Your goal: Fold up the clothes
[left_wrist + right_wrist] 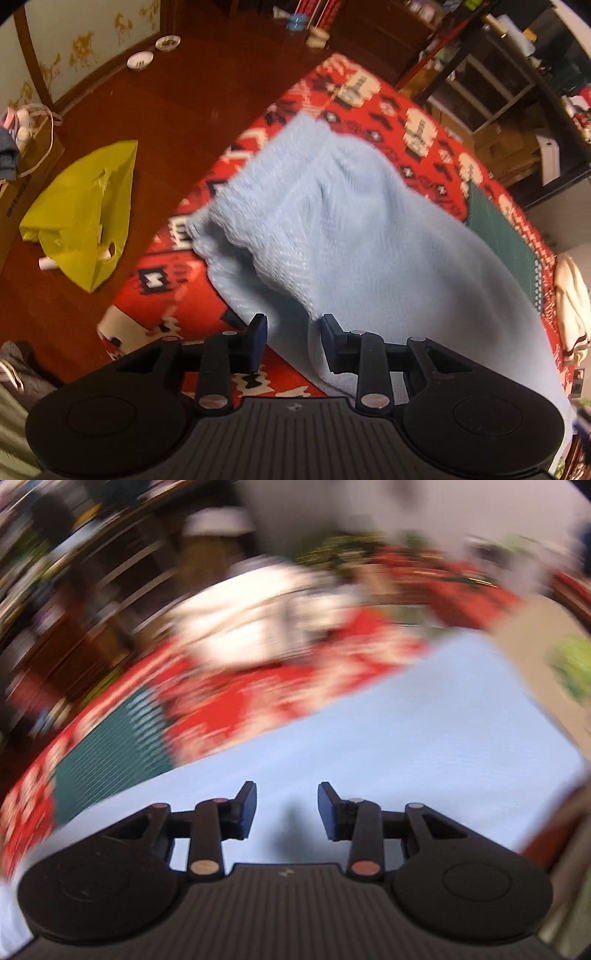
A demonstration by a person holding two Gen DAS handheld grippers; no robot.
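A pale blue fleece garment lies spread on a red patterned blanket, its gathered waistband toward the far left. My left gripper hovers over the garment's near edge with its jaws apart and nothing pinched between them. In the right wrist view, which is heavily blurred, the same blue garment fills the lower half. My right gripper is open above it, with only bare cloth showing in the gap.
A yellow plastic bag lies on the dark wooden floor, with two small dishes farther off. A green mat sits on the blanket beside the garment. A white garment lies beyond. Shelves stand behind.
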